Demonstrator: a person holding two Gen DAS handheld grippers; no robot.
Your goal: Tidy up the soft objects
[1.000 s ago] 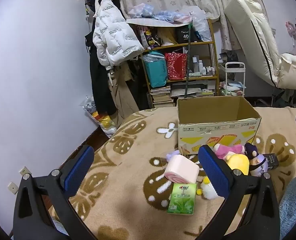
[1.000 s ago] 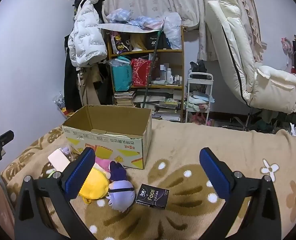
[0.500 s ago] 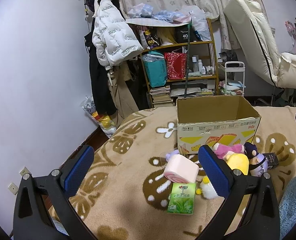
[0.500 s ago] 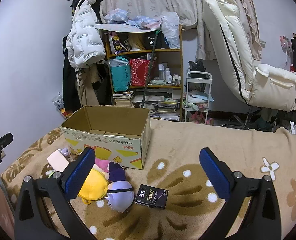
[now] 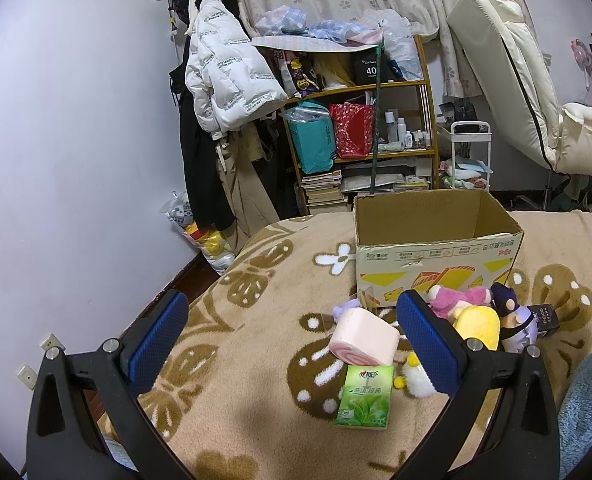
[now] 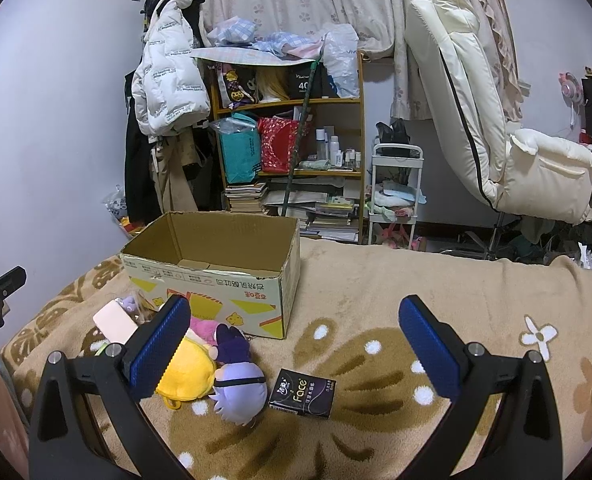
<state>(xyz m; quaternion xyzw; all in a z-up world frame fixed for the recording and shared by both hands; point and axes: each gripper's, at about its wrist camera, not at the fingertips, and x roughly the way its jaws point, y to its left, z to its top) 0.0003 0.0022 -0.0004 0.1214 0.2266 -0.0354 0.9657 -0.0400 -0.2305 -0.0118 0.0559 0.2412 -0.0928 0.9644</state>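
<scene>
An open cardboard box (image 5: pixel 436 252) (image 6: pixel 216 276) stands on a beige patterned blanket (image 5: pixel 256 344). In front of it lie a pink roll-cake plush (image 5: pixel 364 336) (image 6: pixel 114 322), a yellow plush (image 5: pixel 478 326) (image 6: pixel 186 372), a pink plush (image 5: pixel 456 298) (image 6: pixel 204 326), a purple doll (image 5: pixel 514 316) (image 6: pixel 238 384) and a small white duck plush (image 5: pixel 416 376). A green tissue pack (image 5: pixel 366 396) and a black tissue pack (image 6: pixel 302 392) lie beside them. My left gripper (image 5: pixel 292 344) is open above the blanket near the roll-cake plush. My right gripper (image 6: pixel 296 348) is open above the black pack.
A cluttered wooden shelf (image 6: pixel 296 140), a hanging white jacket (image 5: pixel 224 80), a small white cart (image 6: pixel 396 192) and a cream recliner chair (image 6: pixel 496 140) stand behind the bed. A blue-grey fabric (image 5: pixel 588 412) lies at the lower right of the left wrist view.
Both views have shifted only slightly; the box and toys sit a touch lower in the right wrist view. Both grippers stay open and empty.
</scene>
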